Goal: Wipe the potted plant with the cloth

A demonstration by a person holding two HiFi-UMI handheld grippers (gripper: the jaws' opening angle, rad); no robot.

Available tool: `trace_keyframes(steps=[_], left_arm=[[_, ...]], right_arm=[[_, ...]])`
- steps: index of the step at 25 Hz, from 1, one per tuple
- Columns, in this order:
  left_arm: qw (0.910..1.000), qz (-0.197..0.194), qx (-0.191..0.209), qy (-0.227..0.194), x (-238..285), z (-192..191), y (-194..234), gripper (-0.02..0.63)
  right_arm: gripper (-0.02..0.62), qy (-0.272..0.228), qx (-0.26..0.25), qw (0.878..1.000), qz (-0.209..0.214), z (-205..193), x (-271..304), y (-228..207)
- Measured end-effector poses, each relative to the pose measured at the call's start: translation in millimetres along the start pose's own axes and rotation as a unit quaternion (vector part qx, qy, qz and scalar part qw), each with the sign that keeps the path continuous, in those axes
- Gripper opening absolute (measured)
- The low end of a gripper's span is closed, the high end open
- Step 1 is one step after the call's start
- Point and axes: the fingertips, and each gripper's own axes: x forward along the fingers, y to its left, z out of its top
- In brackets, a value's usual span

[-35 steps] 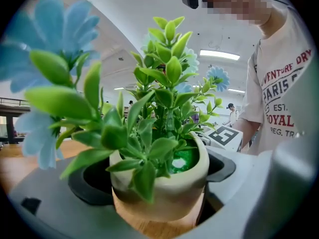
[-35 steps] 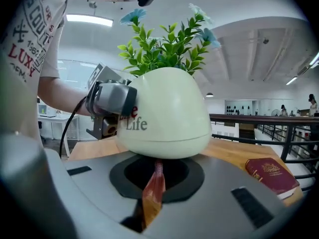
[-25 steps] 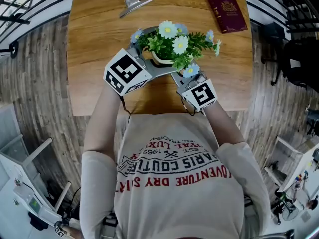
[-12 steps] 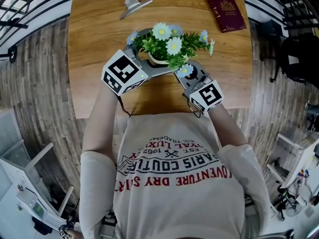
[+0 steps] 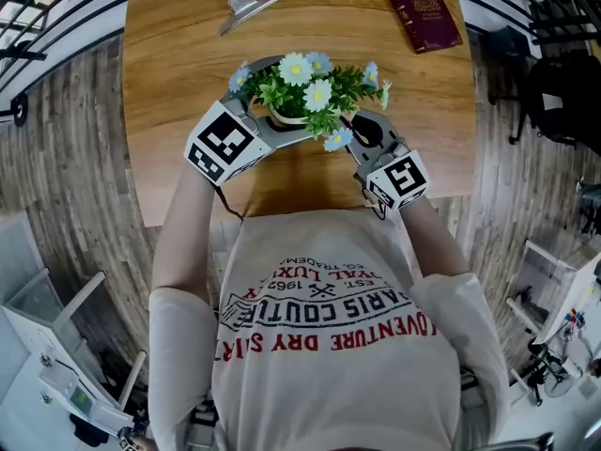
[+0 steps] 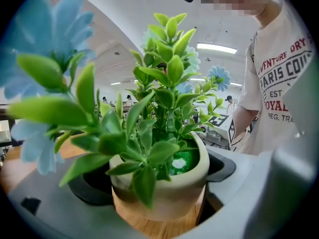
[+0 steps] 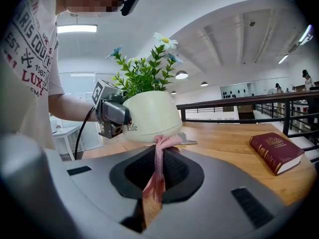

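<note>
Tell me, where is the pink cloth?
In the right gripper view, the pink cloth is pinched in the right gripper, its tip against the bottom of the cream pot.

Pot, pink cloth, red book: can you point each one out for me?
Pot (image 7: pixel 149 114): right gripper view, on its cream side wall.
Cloth (image 7: pixel 158 168): right gripper view, on its pink strip below the pot.
Book (image 5: pixel 422 15): head view, on the middle of its dark red cover.

One potted plant (image 5: pixel 310 92), one cloth (image 7: pixel 158 156), one book (image 5: pixel 422 14), one clip (image 5: pixel 247 7)
</note>
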Motion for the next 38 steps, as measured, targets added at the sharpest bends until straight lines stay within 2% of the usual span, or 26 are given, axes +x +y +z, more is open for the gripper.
trace_keyframes(steps=[4,10,15,21,31,38], left_arm=[[0.9999,-0.007,0.006,-0.004,1.0,0.7,-4.9,0.519],[1.0000,-0.003,0.005,-0.004,0.5,-12.9,-10.5,0.520],[0.9996,-0.001,0.020,0.022,11.2,-48.6,-18.8,0.520],[0.9979,-0.010,0.024,0.059,29.2,-103.9,-30.4,0.518],[0.9947,-0.027,0.036,0.092,50.6,-155.2,-41.6,0.519],[0.9954,-0.024,0.040,0.083,54.4,-161.0,-41.2,0.518]], right_arm=[[0.043,0.007,0.008,1.000,-0.012,-7.0,0.4,-5.6],[0.043,0.042,0.014,0.997,-0.066,-21.6,-5.5,-34.8],[0.043,0.080,-0.024,0.990,-0.111,-33.2,-10.4,-59.1],[0.043,0.080,-0.010,0.987,-0.140,-40.1,-16.5,-85.2],[0.043,0.070,0.000,0.989,-0.128,-53.5,-13.7,-94.4],[0.043,0.061,0.003,0.991,-0.122,-55.9,-15.1,-94.2]])
